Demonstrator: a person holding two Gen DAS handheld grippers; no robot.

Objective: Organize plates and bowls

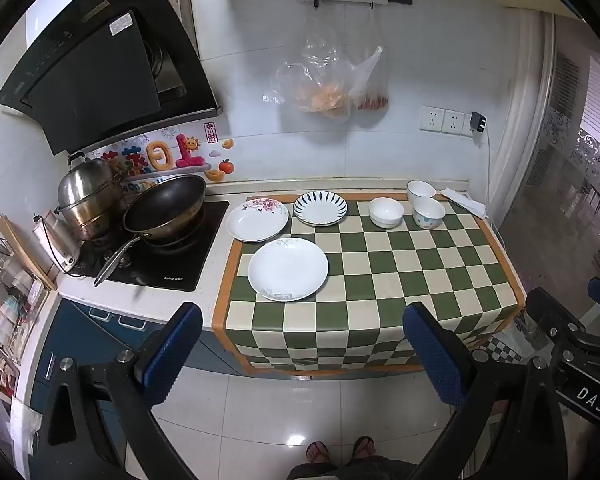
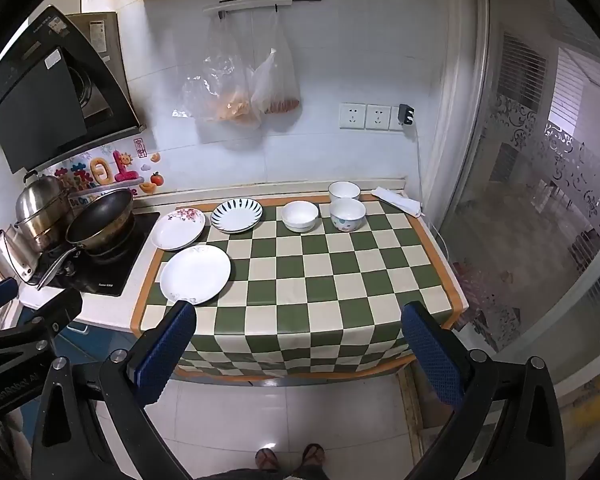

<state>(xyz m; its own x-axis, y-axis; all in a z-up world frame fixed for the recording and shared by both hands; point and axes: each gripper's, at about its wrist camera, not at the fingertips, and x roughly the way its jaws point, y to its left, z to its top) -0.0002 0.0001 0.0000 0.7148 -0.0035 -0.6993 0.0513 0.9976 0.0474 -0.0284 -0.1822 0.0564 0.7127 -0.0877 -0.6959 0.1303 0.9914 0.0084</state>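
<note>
Three plates lie on the checkered cloth (image 1: 380, 280): a large white plate (image 1: 287, 269) at front left, a flowered plate (image 1: 257, 220) behind it, and a blue-striped plate (image 1: 320, 208) to its right. Three bowls stand at the back right: a plain white bowl (image 1: 386, 212), a patterned bowl (image 1: 428, 212) and a white bowl (image 1: 420, 190) behind. The same plates (image 2: 195, 274) and bowls (image 2: 299, 216) show in the right wrist view. My left gripper (image 1: 302, 354) and right gripper (image 2: 298, 352) are open and empty, held in front of the counter, above the floor.
A stove (image 1: 152, 252) with a dark wok (image 1: 166, 210) and a steel pot (image 1: 86, 196) is left of the cloth. A folded white cloth (image 1: 464, 202) lies at the back right corner. Plastic bags (image 1: 324, 84) hang on the wall. A glass door (image 2: 540, 200) is right.
</note>
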